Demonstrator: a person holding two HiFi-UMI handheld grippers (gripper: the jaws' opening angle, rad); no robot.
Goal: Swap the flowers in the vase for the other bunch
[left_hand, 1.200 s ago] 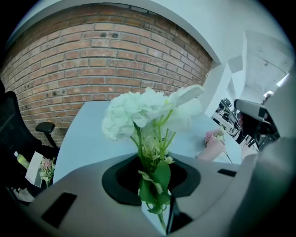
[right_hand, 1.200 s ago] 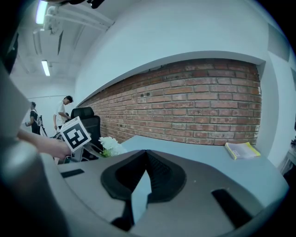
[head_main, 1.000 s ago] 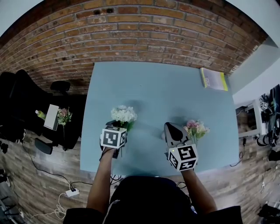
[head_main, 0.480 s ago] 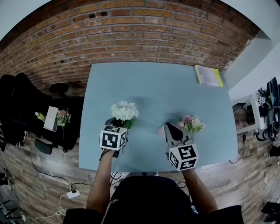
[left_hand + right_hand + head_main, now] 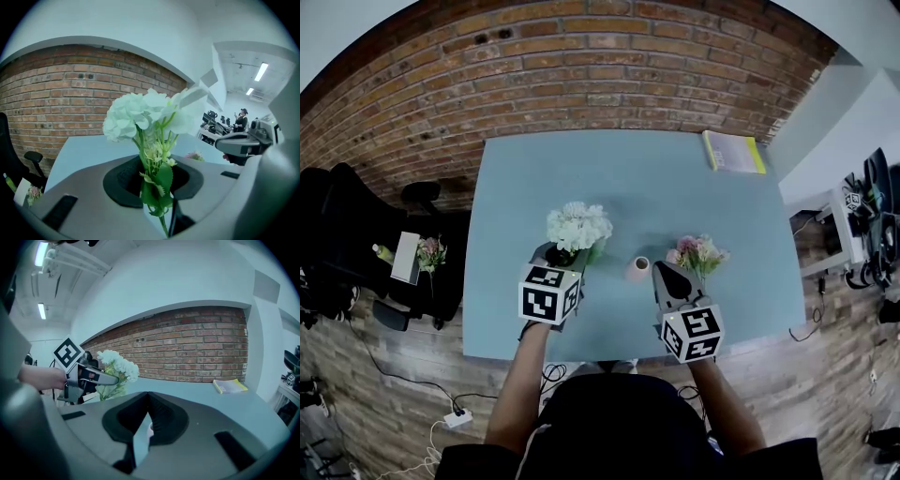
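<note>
White blooms on green stems with toothed leaves make up the white bunch (image 5: pixel 140 117).

1. White bunch: held upright by the left gripper (image 5: pixel 555 261). The jaws stand narrow and are clamped on the stems below the leaves. The bunch sits over the near-left part of the light blue table (image 5: pixel 619 178), to the left of the vase and outside it.

2. Vase (image 5: pixel 638 268): small, pale pink, upright on the table between the two grippers. Its round mouth faces up and shows open in the head view.

3. Pink bunch (image 5: pixel 698 253): pink and cream blooms with green leaves. It is on the table just to the right of the right gripper (image 5: pixel 664 274), whose tip lies between this bunch and the vase. Whether bunch and gripper touch cannot be determined.

4. Right gripper: jaws fully together, with only a thin slit between the pads and nothing gripped.

5. Book (image 5: pixel 733 152): yellow-edged, lying flat at the table's far right corner, well apart from both bunches.
</note>
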